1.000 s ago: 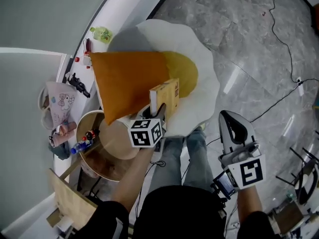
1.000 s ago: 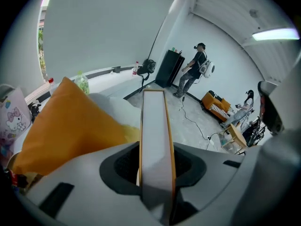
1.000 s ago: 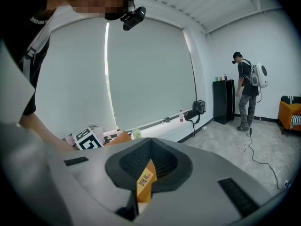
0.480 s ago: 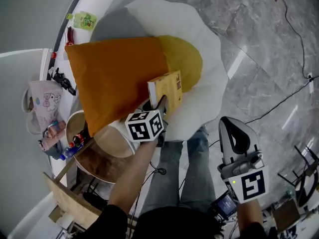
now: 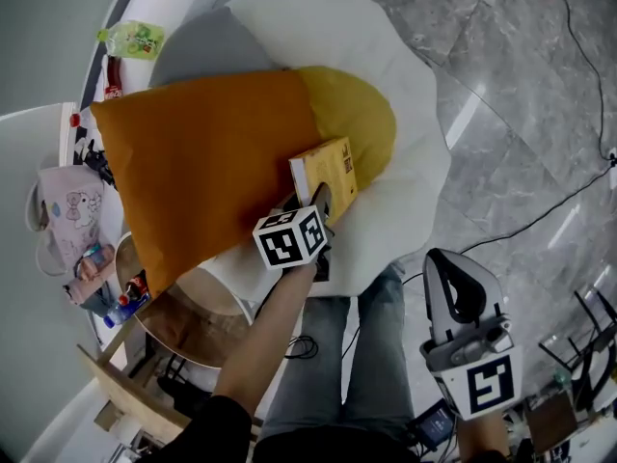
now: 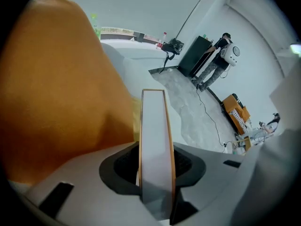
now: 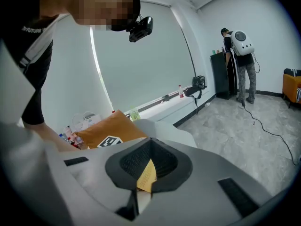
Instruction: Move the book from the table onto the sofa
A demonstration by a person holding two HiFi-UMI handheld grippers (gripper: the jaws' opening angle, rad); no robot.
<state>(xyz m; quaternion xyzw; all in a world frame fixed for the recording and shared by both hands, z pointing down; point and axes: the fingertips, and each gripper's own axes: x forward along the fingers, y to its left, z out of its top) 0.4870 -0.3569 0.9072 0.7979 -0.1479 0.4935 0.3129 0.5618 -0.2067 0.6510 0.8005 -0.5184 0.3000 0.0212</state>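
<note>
The book (image 5: 328, 174), with a yellow cover and white page edges, is clamped at its near end in my left gripper (image 5: 318, 204), which is shut on it. It hangs over the sofa (image 5: 410, 114), a white egg-shaped floor seat with a yellow centre, right beside the big orange cushion (image 5: 207, 162). Whether the book touches the seat I cannot tell. In the left gripper view the book (image 6: 155, 131) stands edge-on between the jaws of the left gripper (image 6: 156, 166), with the cushion (image 6: 56, 88) to its left. My right gripper (image 5: 447, 261) is shut and empty, low at the right over the floor.
A round wooden table (image 5: 207, 302) with bottles (image 5: 125, 302) stands at the lower left. A green bottle (image 5: 132, 39) sits on the window sill and a pink bag (image 5: 63, 210) lies at the left. A cable (image 5: 540, 205) runs over the grey floor. A person (image 7: 240, 55) stands far off.
My left gripper has come down with the book toward the sofa's yellow centre. The right gripper has sunk too, and stays shut.
</note>
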